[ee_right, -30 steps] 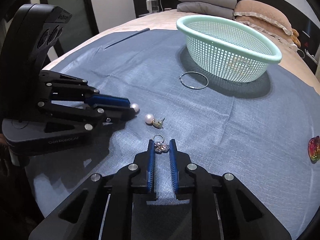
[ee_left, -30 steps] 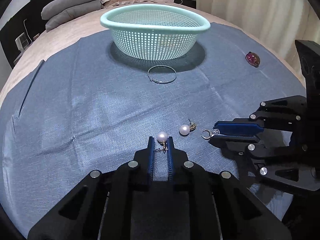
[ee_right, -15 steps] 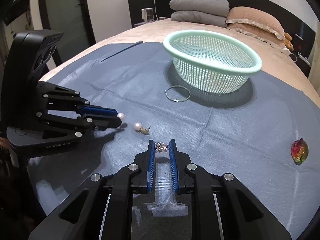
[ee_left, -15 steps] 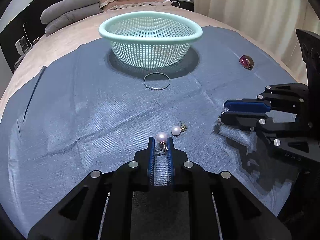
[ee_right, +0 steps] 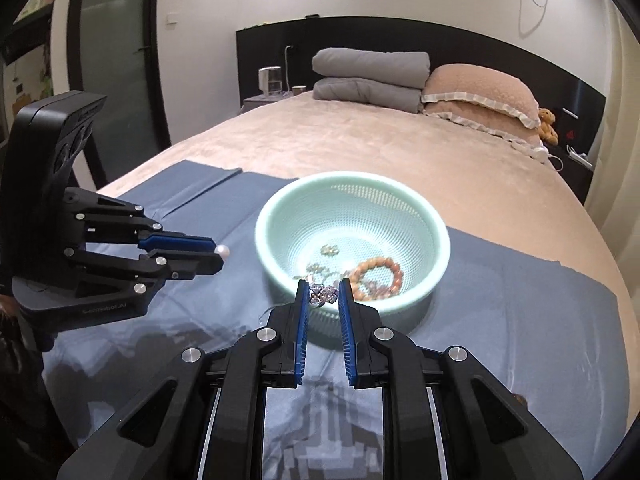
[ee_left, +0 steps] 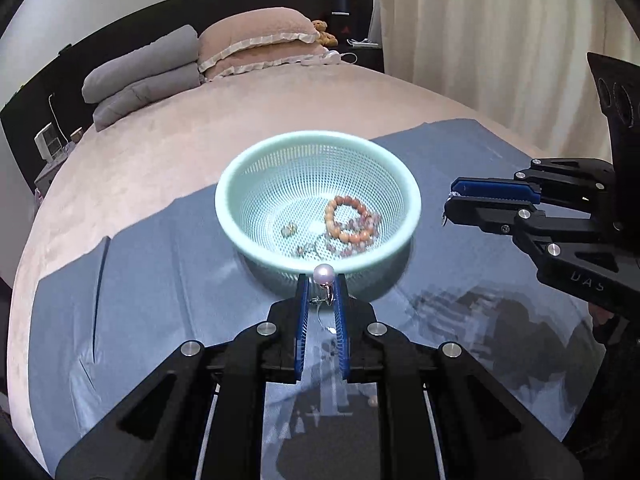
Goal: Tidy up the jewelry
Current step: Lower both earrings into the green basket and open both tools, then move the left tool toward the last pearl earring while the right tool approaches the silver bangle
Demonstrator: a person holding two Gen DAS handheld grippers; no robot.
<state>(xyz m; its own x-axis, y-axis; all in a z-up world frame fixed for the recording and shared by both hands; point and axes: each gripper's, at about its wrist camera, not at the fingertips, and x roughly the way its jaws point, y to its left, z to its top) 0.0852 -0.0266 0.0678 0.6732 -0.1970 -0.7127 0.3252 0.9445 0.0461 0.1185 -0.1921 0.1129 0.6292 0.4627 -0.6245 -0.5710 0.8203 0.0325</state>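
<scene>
My left gripper [ee_left: 322, 286] is shut on a pearl earring [ee_left: 323, 274], held in the air just in front of the near rim of the mint green basket [ee_left: 280, 148]. My right gripper [ee_right: 324, 294] is shut on a crystal earring [ee_right: 322, 293], held above the basket's [ee_right: 404, 184] near rim. The basket holds an orange bead bracelet [ee_left: 346, 218] and several small jewelry pieces. In the right wrist view the left gripper [ee_right: 218, 258] with the pearl [ee_right: 222, 251] hangs left of the basket. In the left wrist view the right gripper [ee_left: 450, 200] hangs right of it.
A blue cloth [ee_left: 160, 280] covers the near part of the beige bed [ee_left: 160, 140]. Grey folded blankets [ee_right: 370, 74] and a pink pillow [ee_right: 476, 92] lie at the headboard. A second pearl earring [ee_left: 373, 401] lies on the cloth below my left gripper.
Both grippers have lifted off the cloth with their earrings and moved forward to the basket. The basket's inside now shows from above.
</scene>
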